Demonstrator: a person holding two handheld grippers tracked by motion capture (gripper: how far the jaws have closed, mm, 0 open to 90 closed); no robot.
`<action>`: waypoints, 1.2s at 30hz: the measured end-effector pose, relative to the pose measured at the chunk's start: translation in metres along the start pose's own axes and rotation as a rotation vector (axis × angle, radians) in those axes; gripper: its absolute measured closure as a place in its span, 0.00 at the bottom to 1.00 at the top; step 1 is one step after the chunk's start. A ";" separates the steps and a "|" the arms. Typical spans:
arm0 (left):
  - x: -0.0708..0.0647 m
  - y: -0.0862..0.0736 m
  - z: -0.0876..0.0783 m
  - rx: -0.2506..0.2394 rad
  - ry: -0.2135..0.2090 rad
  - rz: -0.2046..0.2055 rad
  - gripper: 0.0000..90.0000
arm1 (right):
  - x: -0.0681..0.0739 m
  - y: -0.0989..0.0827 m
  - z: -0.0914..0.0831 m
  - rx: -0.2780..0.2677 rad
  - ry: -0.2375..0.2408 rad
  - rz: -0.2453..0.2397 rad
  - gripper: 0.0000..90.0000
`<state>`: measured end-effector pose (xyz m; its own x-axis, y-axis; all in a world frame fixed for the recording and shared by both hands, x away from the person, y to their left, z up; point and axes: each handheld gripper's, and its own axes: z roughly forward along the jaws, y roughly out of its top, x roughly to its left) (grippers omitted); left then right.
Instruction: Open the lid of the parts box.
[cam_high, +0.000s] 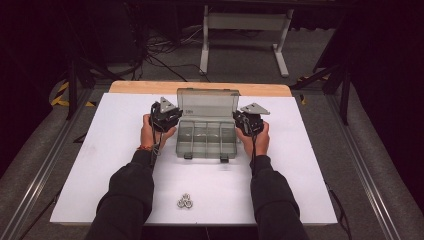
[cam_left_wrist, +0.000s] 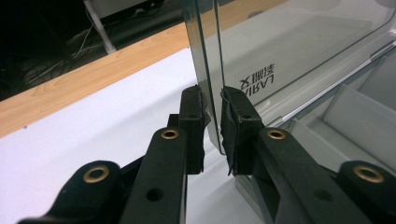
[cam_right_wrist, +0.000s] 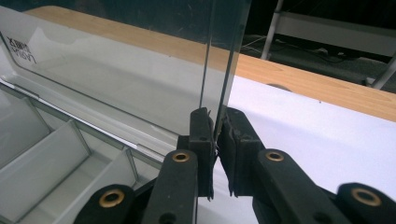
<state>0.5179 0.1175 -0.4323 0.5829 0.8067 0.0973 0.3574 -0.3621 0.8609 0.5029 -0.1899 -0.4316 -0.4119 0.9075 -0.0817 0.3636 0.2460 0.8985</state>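
Dark floor and a tangle of cables surround a white table (cam_high: 300, 165) with a bare wooden strip along its far edge, and on it sits a clear plastic box (cam_high: 206, 140) split into compartments, its lid (cam_high: 208, 104) standing upright at the back. A person in dark sleeves works from the near side with one tool in each hand, posted at the two ends of that lid. The left tool (cam_high: 172, 116) has its jaws closed narrow on the lid's left side edge; in the left gripper view the lid (cam_left_wrist: 280, 51) rises between the pads, the right pad against the plastic and the left pad (cam_left_wrist: 192, 114) at or just off it. The right tool (cam_high: 239, 119) mirrors this at the other end, its pads (cam_right_wrist: 201, 135) pinching the lid (cam_right_wrist: 140, 88) where the clear panel meets its side wall. Taking both ends at once looks like a way to swing the hinged lid evenly, without twisting it or dragging the light box across the table; I judge the lid is being steadied for closing or held at full opening. The compartments (cam_right_wrist: 51, 158) look empty from here. Near the front edge, well apart from the box, lies a small cluster of metal pieces (cam_high: 185, 201), perhaps nuts, probably waiting to go in.
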 end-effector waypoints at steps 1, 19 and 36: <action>0.000 0.000 0.001 0.000 0.004 0.002 0.88 | 0.000 0.000 0.000 0.003 -0.001 0.003 0.92; -0.002 -0.007 0.012 0.057 0.021 0.010 0.87 | 0.000 -0.006 0.009 0.054 -0.010 -0.025 0.92; -0.004 -0.008 0.015 0.056 0.046 -0.001 0.83 | 0.001 -0.009 0.012 0.060 -0.010 -0.011 0.90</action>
<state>0.5240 0.1103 -0.4474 0.5484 0.8275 0.1204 0.3991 -0.3855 0.8320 0.5098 -0.1873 -0.4447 -0.4074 0.9082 -0.0958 0.4088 0.2752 0.8702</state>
